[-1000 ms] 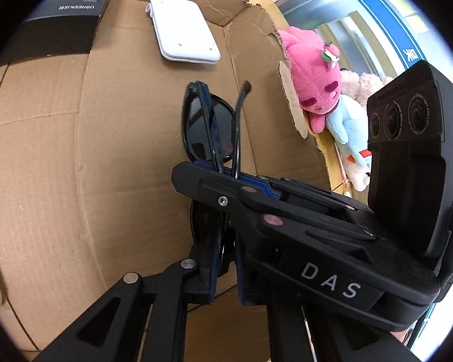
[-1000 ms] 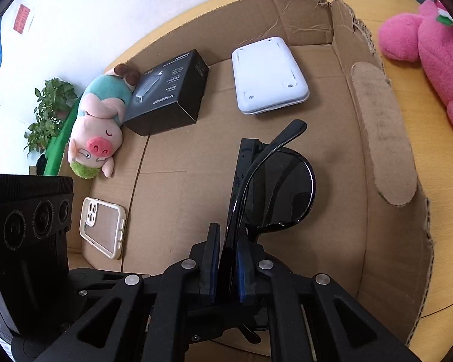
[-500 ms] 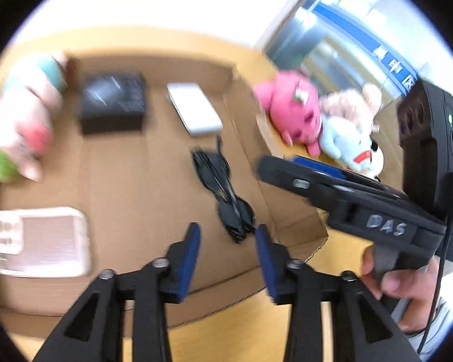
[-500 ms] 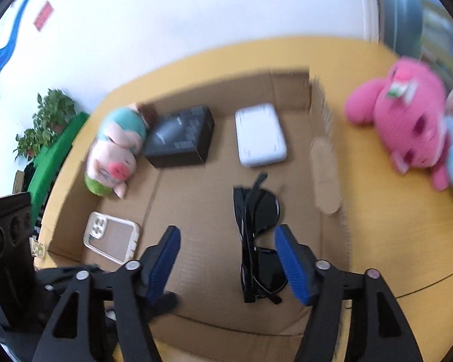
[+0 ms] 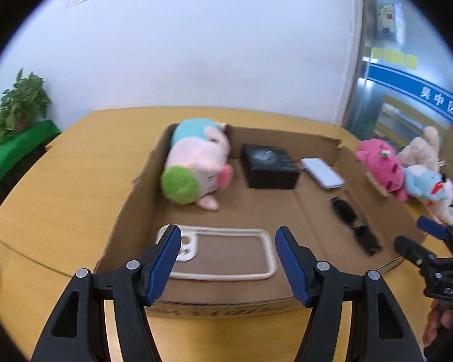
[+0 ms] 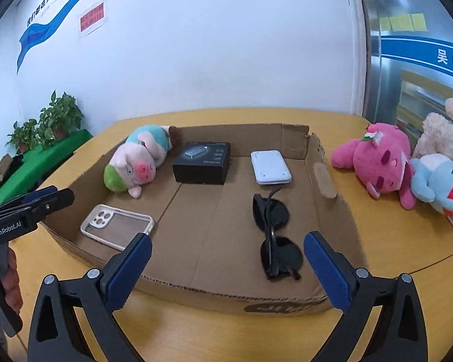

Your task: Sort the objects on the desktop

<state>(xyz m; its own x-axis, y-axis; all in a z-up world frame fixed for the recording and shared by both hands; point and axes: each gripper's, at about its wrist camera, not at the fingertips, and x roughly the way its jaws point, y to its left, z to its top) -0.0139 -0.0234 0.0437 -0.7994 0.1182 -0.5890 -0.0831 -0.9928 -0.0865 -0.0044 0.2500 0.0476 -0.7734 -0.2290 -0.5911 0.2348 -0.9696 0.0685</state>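
Inside the cardboard box (image 6: pixel 314 150), folded sunglasses (image 6: pixel 275 235) lying lengthwise front-to-back, both tongs (image 6: pixel 226 267) empty, opening.

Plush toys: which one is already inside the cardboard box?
The pig plush with the green cap, lying in the box's far-left corner. The pink, blue and beige plushes lie outside on the table.

A box (image 6: pixel 332 208) sits on the desk (image 6: pixel 392 259). Inside it, a pig (image 6: pixel 136 163), case (image 6: pixel 202 163) and pad (image 6: pixel 270 167) line the far wall; a phone cover (image 6: pixel 116 224) lies near-left, sunglasses (image 6: pixel 274 235) near-right. Three plush toys (image 6: pixel 407 169) lie on the desk right of the box.
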